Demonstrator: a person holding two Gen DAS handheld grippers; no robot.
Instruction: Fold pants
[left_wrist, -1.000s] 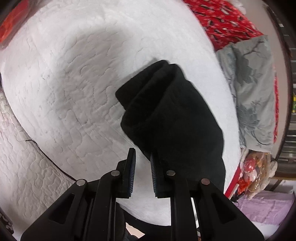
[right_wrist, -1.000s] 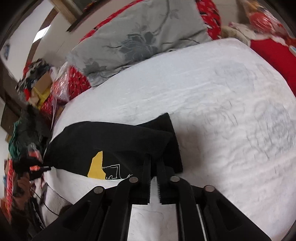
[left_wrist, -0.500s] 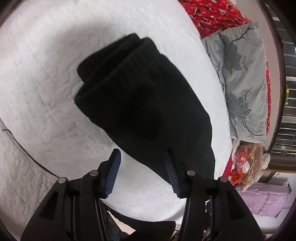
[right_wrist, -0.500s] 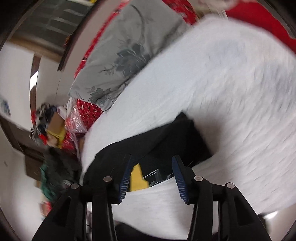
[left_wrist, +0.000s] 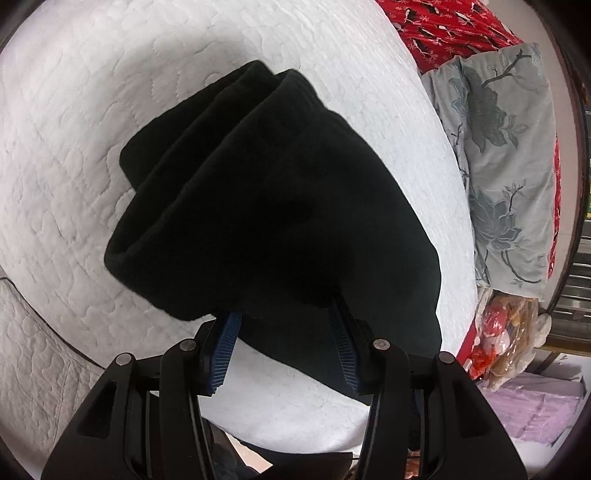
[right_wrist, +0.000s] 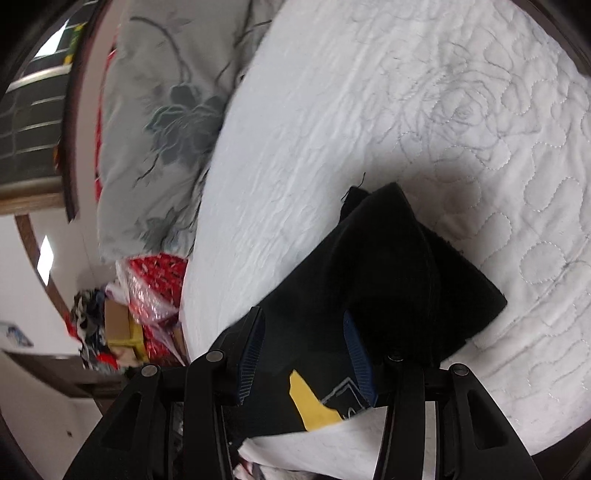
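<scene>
The black pants (left_wrist: 266, 206) lie folded into a thick bundle on the white quilted bed (left_wrist: 92, 110). My left gripper (left_wrist: 284, 314) stands open at the bundle's near edge. The fabric drapes over its fingertips, and white cover shows between its blue pads (left_wrist: 225, 354). In the right wrist view the pants (right_wrist: 399, 266) end in a pointed corner and show a yellow patch (right_wrist: 314, 406). My right gripper (right_wrist: 303, 317) is open just above that end, with black cloth between its jaws and not pinched.
A grey floral pillow (left_wrist: 498, 166) lies along the bed's far side, also visible as the pillow (right_wrist: 159, 110) in the right wrist view. A red patterned blanket (left_wrist: 443, 29) sits beyond it. Plastic bags and clutter (right_wrist: 147, 291) stand off the bed's edge, near purple cloth (left_wrist: 535, 410).
Both grippers went from shut to open. The left one moved in until the bundle's edge covers its fingertips. The right one rolled and dropped closer onto the pants' end.
</scene>
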